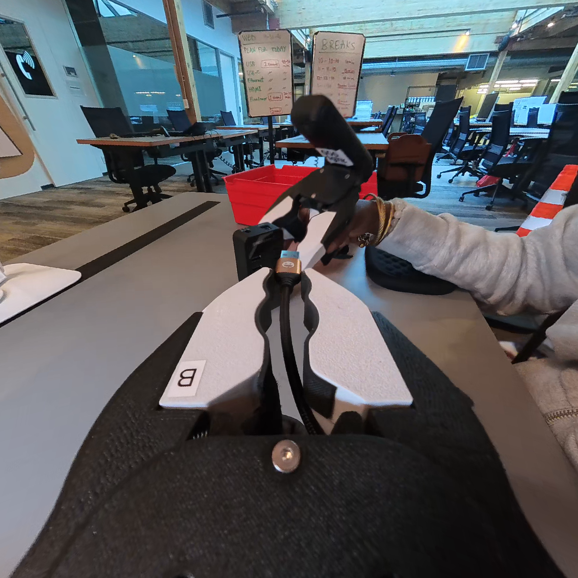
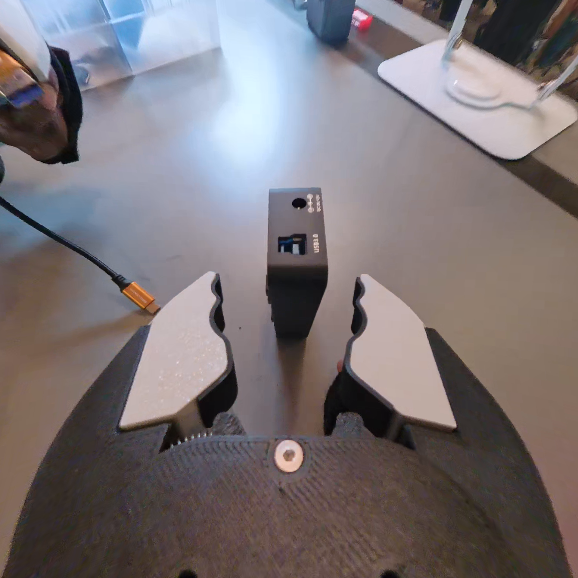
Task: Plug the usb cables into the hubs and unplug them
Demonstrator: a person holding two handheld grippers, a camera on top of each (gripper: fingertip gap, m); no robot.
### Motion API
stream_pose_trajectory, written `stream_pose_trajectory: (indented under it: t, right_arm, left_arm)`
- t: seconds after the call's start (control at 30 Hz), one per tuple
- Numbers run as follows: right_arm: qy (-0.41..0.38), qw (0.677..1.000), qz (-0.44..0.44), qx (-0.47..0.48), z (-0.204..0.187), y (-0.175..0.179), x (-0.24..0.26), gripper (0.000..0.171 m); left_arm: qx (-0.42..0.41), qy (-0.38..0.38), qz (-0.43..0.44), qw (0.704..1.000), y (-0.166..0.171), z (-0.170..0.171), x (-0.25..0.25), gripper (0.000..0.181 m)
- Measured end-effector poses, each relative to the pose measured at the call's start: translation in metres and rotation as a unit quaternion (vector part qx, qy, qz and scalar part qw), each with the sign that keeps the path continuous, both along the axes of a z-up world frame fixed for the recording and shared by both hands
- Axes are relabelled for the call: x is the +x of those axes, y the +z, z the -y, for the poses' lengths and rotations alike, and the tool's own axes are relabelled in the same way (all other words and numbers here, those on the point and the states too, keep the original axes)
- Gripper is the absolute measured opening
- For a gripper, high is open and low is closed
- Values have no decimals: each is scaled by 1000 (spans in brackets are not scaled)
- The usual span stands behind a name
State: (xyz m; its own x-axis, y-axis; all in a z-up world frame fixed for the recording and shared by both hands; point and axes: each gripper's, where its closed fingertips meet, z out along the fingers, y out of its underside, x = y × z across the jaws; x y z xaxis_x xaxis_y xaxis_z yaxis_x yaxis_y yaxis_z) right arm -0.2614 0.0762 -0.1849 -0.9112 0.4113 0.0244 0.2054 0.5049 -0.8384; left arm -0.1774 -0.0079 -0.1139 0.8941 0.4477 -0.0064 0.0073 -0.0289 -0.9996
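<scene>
Left gripper (image 1: 287, 273): clenched on the gold-collared USB-A plug (image 1: 288, 264) of a black braided cable (image 1: 289, 331), which runs back between the two white fingers (image 1: 233, 341). The plug's blue-tongued tip points at the black hub (image 1: 255, 250) and stops just short of its side ports; whether it touches cannot be told.

Right gripper (image 2: 287, 278): released, white fingers (image 2: 184, 347) spread wide to either side of the hub (image 2: 295, 266), clear of both flanks. In the left wrist view this gripper (image 1: 286, 237) comes down on the hub from above, held by a hand (image 1: 350, 225) with gold bangles and a pale fleecy sleeve (image 1: 469, 256).

Hub: upright on the grey desk (image 2: 406, 234), well in from its edges, top face showing one round socket and one rectangular port.

Cable's other end: a gold plug (image 2: 140, 297) lying flat on the desk, just beside the right gripper's left finger.

Far side of the desk: a white monitor stand base (image 2: 463, 103) and a red bin (image 1: 259, 187).
</scene>
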Motion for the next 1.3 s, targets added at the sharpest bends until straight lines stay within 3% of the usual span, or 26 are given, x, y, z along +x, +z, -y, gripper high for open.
stream_pose_trajectory:
  t: [0.17, 0.23, 0.27, 0.33, 0.43, 0.57, 0.73, 0.97, 1.17, 1.3]
  right_arm:
    - [8, 1000, 13, 14, -1, -16, -4, 60]
    - [11, 1000, 9, 14, -1, -17, -6, 34]
    - [7, 1000, 5, 10, -1, -17, -7, 29]
    - [-8, 1000, 9, -2, 0, -14, -10, 28]
    - [-39, 993, 43, -107, 12, 11, -12, 28]
    - [-73, 960, 69, -261, 28, 53, -10, 27]
    - [-77, 932, 95, -340, 46, 69, 3, 27]
    - [-76, 912, 126, -384, 55, 73, 12, 27]
    - [-53, 925, 46, -373, 65, 83, 28, 28]
    - [-44, 934, -62, -349, 64, 96, 36, 28]
  left_arm:
    - [-2, 3, 2, 1000, -2, 1, -1, 16]
    - [-3, 4, 1, 1000, -1, 1, -1, 16]
    - [-2, 6, 0, 1000, -1, 1, -2, 16]
    - [-2, 20, -2, 1000, 0, 3, -4, 16]
    - [-4, 61, -16, 998, 2, 9, -12, 16]
    - [-6, 140, -51, 989, 9, 18, -24, 16]
    - [-44, 200, -108, 973, 12, 19, -26, 16]
    - [-113, 247, -156, 950, 8, 18, -30, 16]
    - [-77, 246, -196, 946, 21, 15, -21, 16]
    - [-45, 245, -228, 941, 35, 18, -14, 16]
